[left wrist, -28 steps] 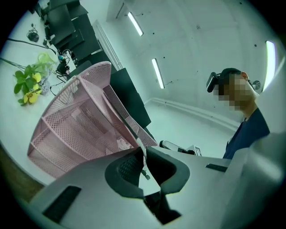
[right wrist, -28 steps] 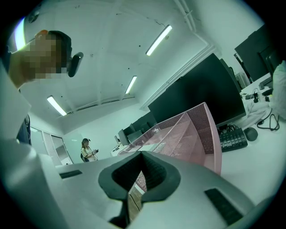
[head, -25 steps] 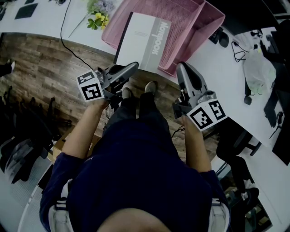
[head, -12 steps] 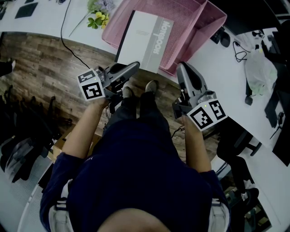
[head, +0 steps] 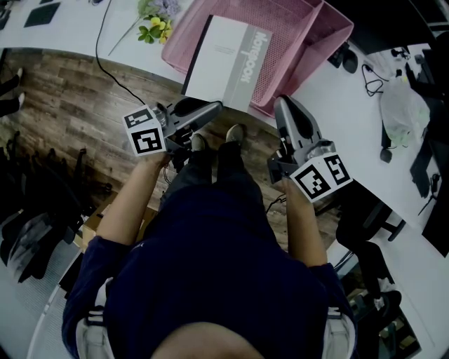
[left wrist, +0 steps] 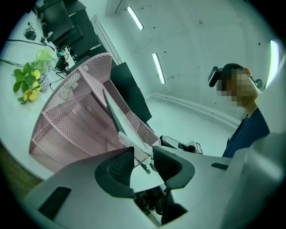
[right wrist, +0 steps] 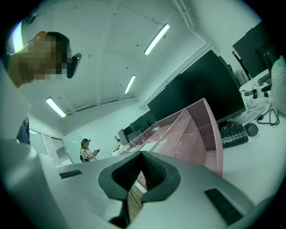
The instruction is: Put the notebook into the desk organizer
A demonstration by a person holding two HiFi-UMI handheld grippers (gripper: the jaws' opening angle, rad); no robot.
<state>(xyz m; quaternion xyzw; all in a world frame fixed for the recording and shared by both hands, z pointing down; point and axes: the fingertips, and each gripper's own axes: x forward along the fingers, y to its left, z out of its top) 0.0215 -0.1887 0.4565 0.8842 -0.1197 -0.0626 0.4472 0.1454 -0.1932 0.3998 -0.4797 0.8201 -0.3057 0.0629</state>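
The grey-and-white notebook [head: 228, 59] leans in the pink mesh desk organizer [head: 309, 35] on the white desk, its lower edge sticking out over the organizer's near rim. My left gripper [head: 214, 106] is just below that edge. Its jaws have just been opening. In the left gripper view they stand apart [left wrist: 143, 154], with the notebook's thin edge [left wrist: 117, 123] rising beyond the gap inside the organizer [left wrist: 67, 120], and neither pad presses on it. My right gripper [head: 280, 104] hangs to the right near the organizer's corner. It is shut and empty [right wrist: 140, 154].
The white desk [head: 351, 112] carries yellow flowers [head: 154, 21], a black cable [head: 105, 63], a mouse [head: 347, 59] and a plastic bag [head: 400, 112]. A keyboard [right wrist: 234, 134] and a dark monitor [right wrist: 196, 89] stand behind the organizer [right wrist: 196, 129]. Another person [right wrist: 87, 150] stands far off.
My left gripper's jaws have opened and let go of the notebook's lower edge. The notebook stays leaning in the organizer. The right gripper has not moved.
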